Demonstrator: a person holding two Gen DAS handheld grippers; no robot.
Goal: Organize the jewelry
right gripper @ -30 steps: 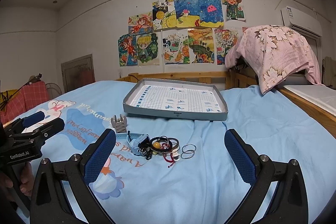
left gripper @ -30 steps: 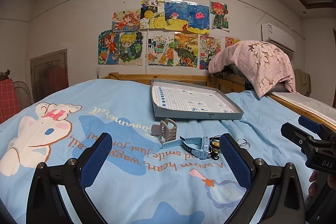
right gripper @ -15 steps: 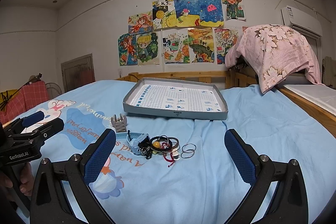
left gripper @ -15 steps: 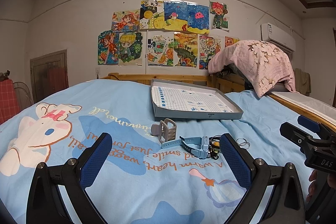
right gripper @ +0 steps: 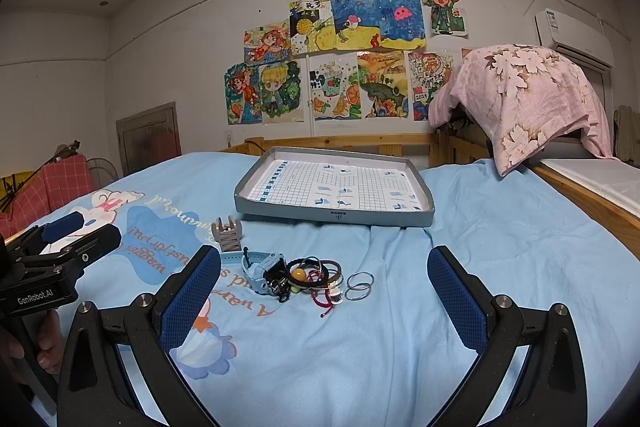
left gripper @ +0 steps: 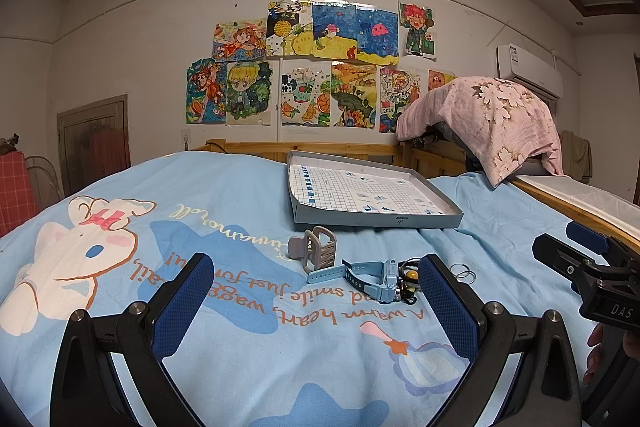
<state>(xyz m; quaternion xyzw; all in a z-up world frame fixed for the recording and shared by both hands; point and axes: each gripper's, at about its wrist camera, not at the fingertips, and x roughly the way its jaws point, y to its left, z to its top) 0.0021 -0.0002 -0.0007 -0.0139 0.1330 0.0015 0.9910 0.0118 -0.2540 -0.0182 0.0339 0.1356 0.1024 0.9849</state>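
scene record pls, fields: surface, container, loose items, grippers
surface: blue printed bedsheet
container: shallow grey tray with grid-paper lining, nothing in it, beyond the items
loose items: grey hair claw, blue watch, tangle of bracelets and hair ties, two thin metal rings, all on the sheet
left gripper: open, holding nothing
right gripper: open, holding nothing

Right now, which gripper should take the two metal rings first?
Right, probably. The metal rings lie between the right gripper's open fingers, at the pile's right end. The left gripper, also open, faces the blue watch and hair claw; its finger partly blocks the rings.
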